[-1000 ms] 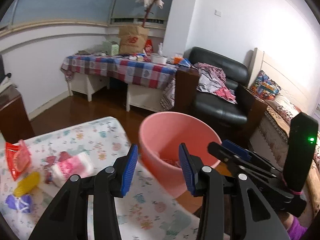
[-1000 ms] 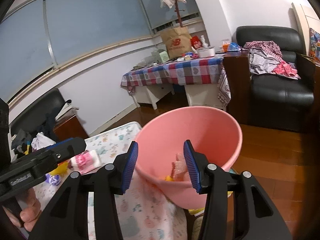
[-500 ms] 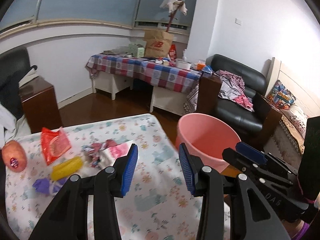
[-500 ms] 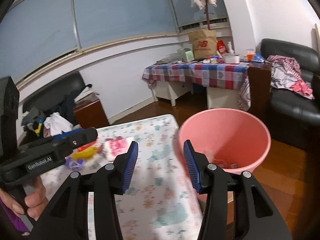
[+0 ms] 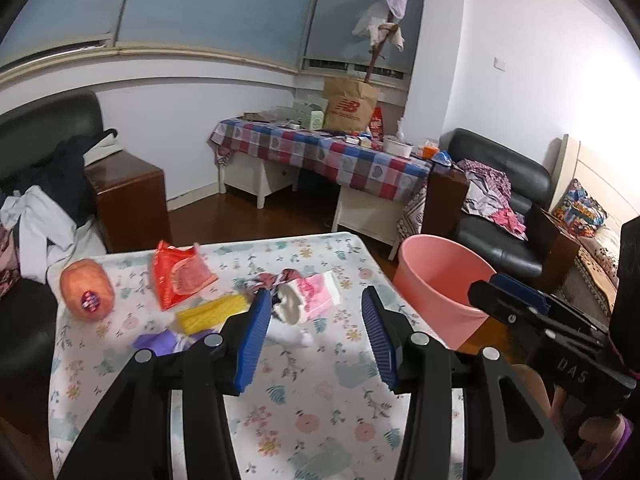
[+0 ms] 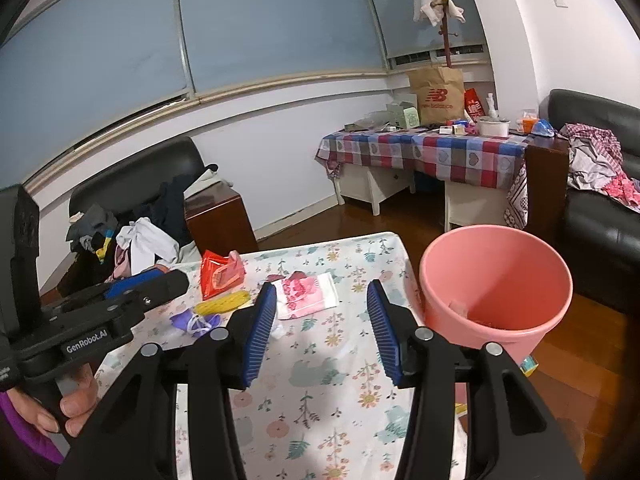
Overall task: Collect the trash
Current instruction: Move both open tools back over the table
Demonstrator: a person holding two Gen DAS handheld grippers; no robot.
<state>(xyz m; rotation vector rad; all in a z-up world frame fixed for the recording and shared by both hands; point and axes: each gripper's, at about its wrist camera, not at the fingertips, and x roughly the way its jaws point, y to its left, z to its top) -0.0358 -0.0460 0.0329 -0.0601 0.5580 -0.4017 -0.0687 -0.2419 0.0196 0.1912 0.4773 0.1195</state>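
A pink bucket point(image 5: 442, 284) point(image 6: 496, 280) stands on the floor at the table's right edge, with some trash inside. On the floral table point(image 5: 320, 400) point(image 6: 320, 392) lie a pink-white tissue pack point(image 5: 310, 298) point(image 6: 306, 294), a red wrapper point(image 5: 180, 276) point(image 6: 220, 274), a yellow wrapper point(image 5: 210, 314) point(image 6: 226, 304), a purple wrapper point(image 5: 160, 342) point(image 6: 192, 322) and an orange fruit point(image 5: 88, 290). My left gripper point(image 5: 314, 340) point(image 6: 148, 292) is open and empty above the table, short of the tissue pack. My right gripper point(image 6: 322, 332) point(image 5: 516, 292) is open and empty.
A black sofa with clothes point(image 5: 44, 200) and a brown cabinet point(image 5: 128, 196) stand left of the table. A checked-cloth table point(image 5: 320, 156) is at the back. A black armchair point(image 5: 500, 208) stands behind the bucket. Wooden floor point(image 6: 580, 340) lies to the right.
Both grippers have drawn back and swung left from over the bucket to above the table. The wrappers and fruit have come into view. Both stay open and empty.
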